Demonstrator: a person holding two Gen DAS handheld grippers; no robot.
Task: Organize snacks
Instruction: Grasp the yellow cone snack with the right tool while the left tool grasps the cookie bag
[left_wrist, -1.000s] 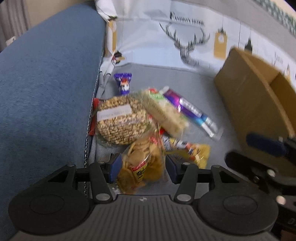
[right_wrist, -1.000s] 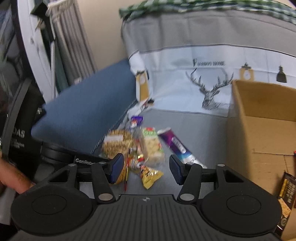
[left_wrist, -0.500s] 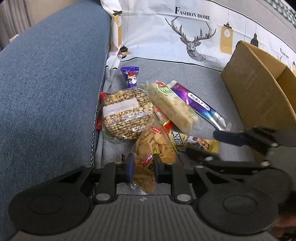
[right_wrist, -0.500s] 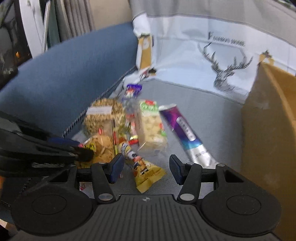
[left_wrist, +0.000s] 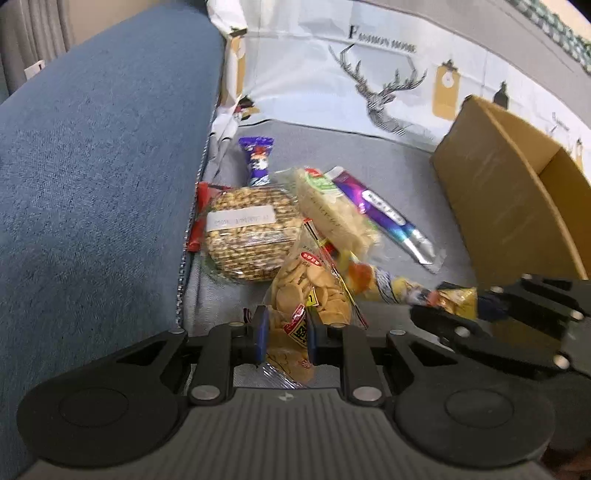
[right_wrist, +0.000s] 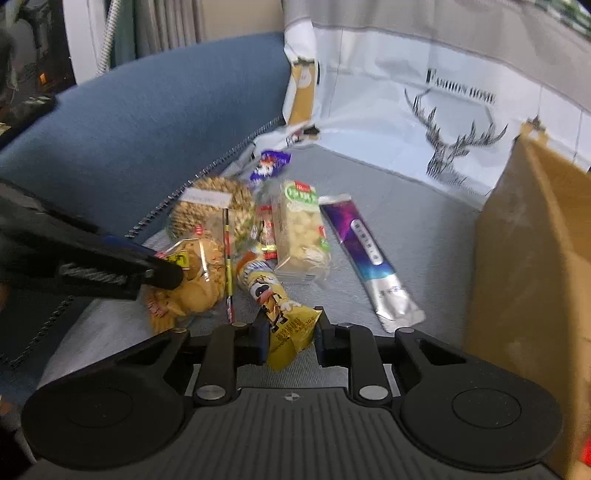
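Snacks lie in a heap on the grey sofa seat (left_wrist: 332, 147). My left gripper (left_wrist: 284, 336) is shut on the near end of a clear bag of round biscuits (left_wrist: 310, 291); the same bag (right_wrist: 199, 280) shows in the right wrist view under the left gripper (right_wrist: 155, 262). My right gripper (right_wrist: 290, 332) has its jaws closing on the tail of a yellow cartoon snack packet (right_wrist: 280, 310), and both pads touch it. In the left wrist view the right gripper (left_wrist: 458, 306) comes in from the right around that packet (left_wrist: 454, 301).
Also in the heap are a round peanut cake (left_wrist: 251, 236), a green-labelled cracker pack (left_wrist: 336, 214), a purple and silver bar (left_wrist: 384, 218), a small purple candy (left_wrist: 258, 158) and a red packet (left_wrist: 199, 221). An open cardboard box (left_wrist: 509, 206) stands at the right. The blue armrest (left_wrist: 92, 166) rises at the left.
The left jaws shut on the biscuit bag. The right gripper came down over the heap and its jaws closed onto the yellow packet.
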